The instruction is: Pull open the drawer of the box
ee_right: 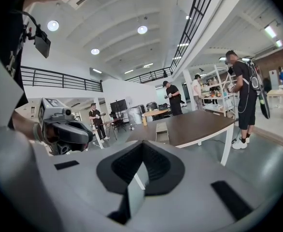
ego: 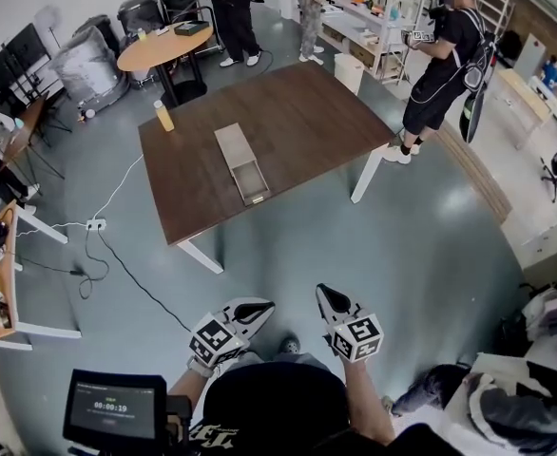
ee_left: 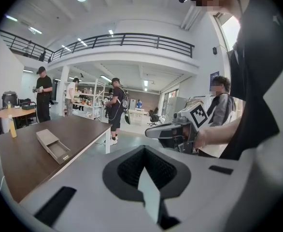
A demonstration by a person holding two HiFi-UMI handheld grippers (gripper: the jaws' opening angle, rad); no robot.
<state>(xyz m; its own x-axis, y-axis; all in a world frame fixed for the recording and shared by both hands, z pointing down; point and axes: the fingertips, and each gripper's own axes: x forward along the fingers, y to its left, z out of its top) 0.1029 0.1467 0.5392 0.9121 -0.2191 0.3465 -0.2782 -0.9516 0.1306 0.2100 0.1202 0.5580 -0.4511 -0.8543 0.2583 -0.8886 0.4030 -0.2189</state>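
Observation:
The long beige box (ego: 235, 150) lies in the middle of the dark brown table (ego: 297, 112). Its drawer (ego: 252, 183) stands pulled out toward the table's near edge. Both grippers are held close to my body, well back from the table over the grey floor. My left gripper (ego: 258, 307) has its jaws together and holds nothing. My right gripper (ego: 325, 294) is also shut and empty. In the left gripper view the box (ee_left: 46, 137) and its open drawer (ee_left: 60, 151) show far left, with the right gripper (ee_left: 176, 130) alongside. The right gripper view shows the box (ee_right: 162, 132) far ahead.
A yellow bottle (ego: 164, 115) stands on the table's far left corner. A round wooden table (ego: 164, 47) is behind it. A person in black (ego: 445, 60) stands right of the table. A power strip (ego: 95, 224) with cables lies on the floor at left, by white desks (ego: 12, 255).

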